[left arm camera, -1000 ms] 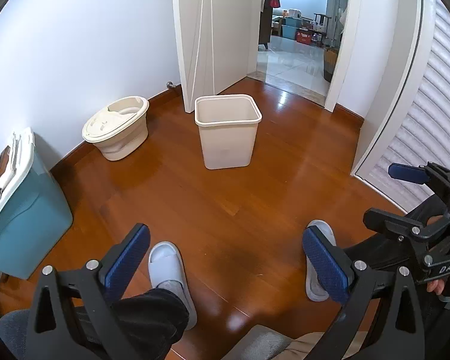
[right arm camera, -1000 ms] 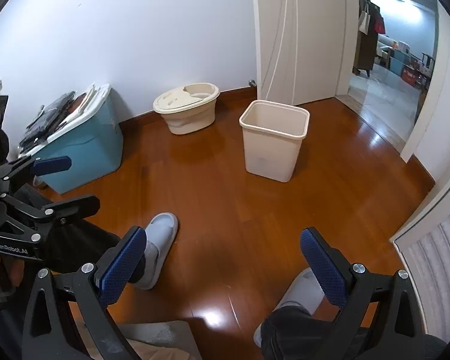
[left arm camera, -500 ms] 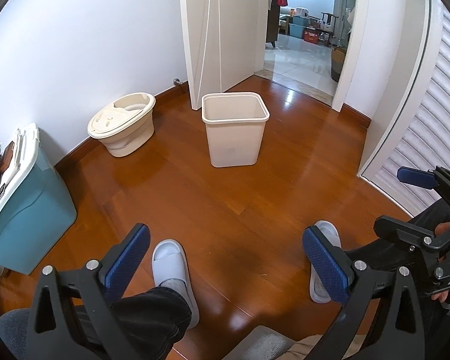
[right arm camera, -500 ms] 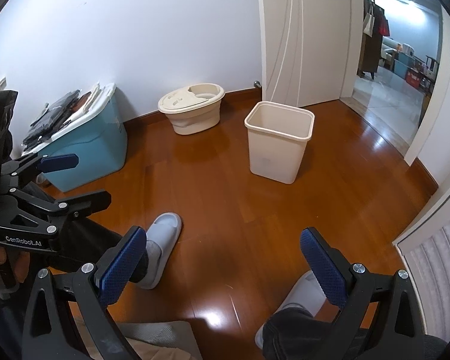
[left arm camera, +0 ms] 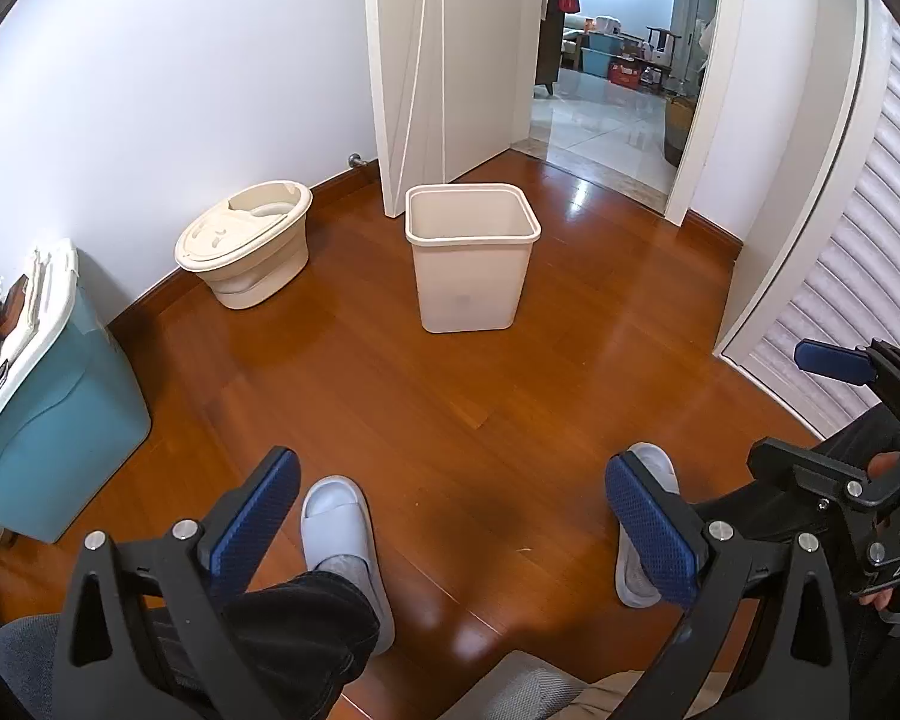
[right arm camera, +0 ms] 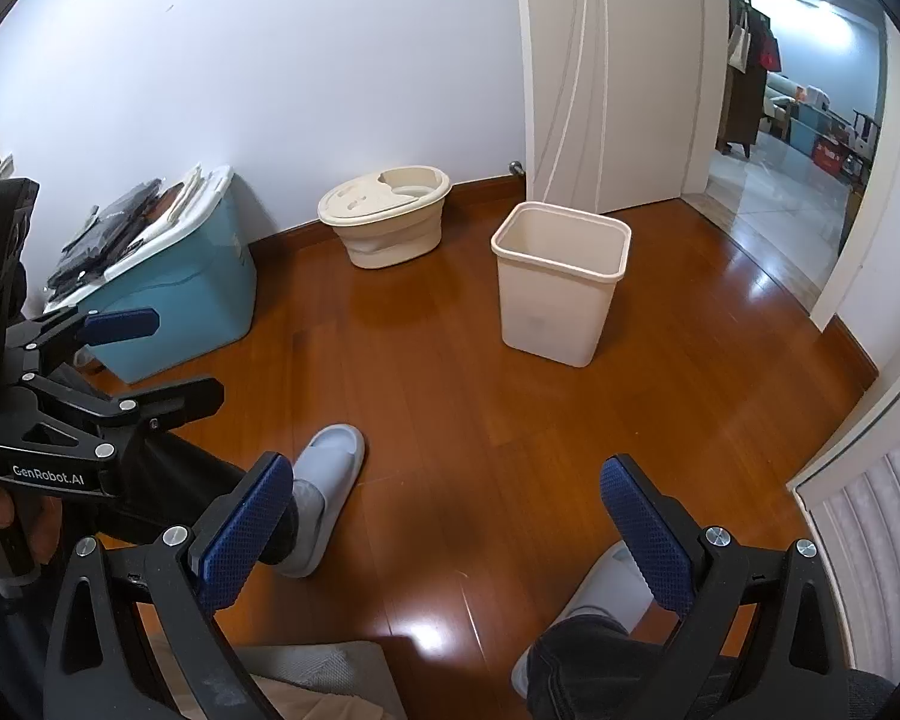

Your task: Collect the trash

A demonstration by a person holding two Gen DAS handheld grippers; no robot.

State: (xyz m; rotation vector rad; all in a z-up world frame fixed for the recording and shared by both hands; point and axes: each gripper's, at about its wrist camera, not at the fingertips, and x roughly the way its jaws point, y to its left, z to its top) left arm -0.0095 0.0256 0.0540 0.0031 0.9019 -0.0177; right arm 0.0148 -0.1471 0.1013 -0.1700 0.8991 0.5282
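A beige square waste bin [left arm camera: 471, 258] stands open on the wooden floor; it also shows in the right wrist view [right arm camera: 558, 282]. I see no loose trash on the floor. My left gripper [left arm camera: 450, 510] is open and empty, held low above the person's slippered feet, well short of the bin. My right gripper [right arm camera: 444, 516] is open and empty too, at about the same height. Each gripper shows in the other's view: the right one [left arm camera: 810, 414] at the right edge, the left one [right arm camera: 150, 360] at the left edge.
A beige oval mop bucket [left arm camera: 246, 252] sits by the white wall. A teal storage box [left arm camera: 54, 420] with items stacked on its lid stands at the left. A white door [left arm camera: 444, 60] is open to a tiled room. A louvred closet door [left arm camera: 858, 276] is on the right. Slippered feet [left arm camera: 342, 534] rest below the grippers.
Both views have tilted up and drifted a little, so the bin and bucket sit slightly lower and farther right in the left view. Both grippers stay open and empty.
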